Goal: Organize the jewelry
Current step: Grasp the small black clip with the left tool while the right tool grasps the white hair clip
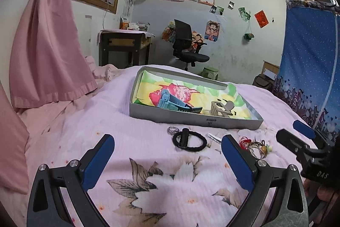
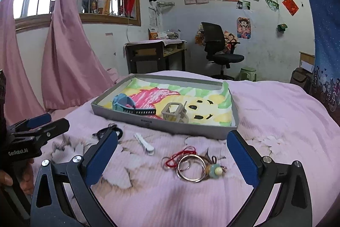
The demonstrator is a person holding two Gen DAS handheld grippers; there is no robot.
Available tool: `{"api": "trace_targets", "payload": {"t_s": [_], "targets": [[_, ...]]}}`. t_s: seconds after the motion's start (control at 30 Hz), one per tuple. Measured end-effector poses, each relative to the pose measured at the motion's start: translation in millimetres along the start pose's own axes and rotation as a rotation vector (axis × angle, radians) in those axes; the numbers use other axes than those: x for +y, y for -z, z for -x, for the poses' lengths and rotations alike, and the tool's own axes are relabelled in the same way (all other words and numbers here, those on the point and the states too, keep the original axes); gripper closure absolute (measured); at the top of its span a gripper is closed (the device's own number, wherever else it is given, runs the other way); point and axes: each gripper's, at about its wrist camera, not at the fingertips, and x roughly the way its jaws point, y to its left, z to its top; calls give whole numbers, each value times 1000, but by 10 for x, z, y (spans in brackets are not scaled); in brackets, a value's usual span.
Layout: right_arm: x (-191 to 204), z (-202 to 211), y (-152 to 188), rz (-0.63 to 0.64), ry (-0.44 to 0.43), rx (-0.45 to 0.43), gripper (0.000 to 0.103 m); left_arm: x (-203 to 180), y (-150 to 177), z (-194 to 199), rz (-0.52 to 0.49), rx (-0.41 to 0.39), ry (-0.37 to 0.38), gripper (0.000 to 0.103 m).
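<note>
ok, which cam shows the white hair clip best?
Right wrist. The clip lies whole and unobstructed on the bedspread, in front of the tray. In the left wrist view only its end shows; the rest is hidden behind a finger of the left gripper.

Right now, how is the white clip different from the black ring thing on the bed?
The white clip is a thin straight stick; the black ring is a round loop with a bar across it. The clip is pale, the ring dark. Both lie on the pink bedspread, outside the grey tray.
</note>
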Motion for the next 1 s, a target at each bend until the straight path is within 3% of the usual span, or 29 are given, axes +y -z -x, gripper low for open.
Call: {"api": "trace_targets", "payload": {"t_s": [0.5,0.77,1.0], "targets": [[-196,-369,198,-86,-32,207,5,1,91,-310,-21,153,94,2],[-90,-594,194,-51,-93,260,36,-62,65,-456,-41,189,145,22],[38,-817,158,-9,-164,310,58,17,47,-635,17,233,202,43]]}}
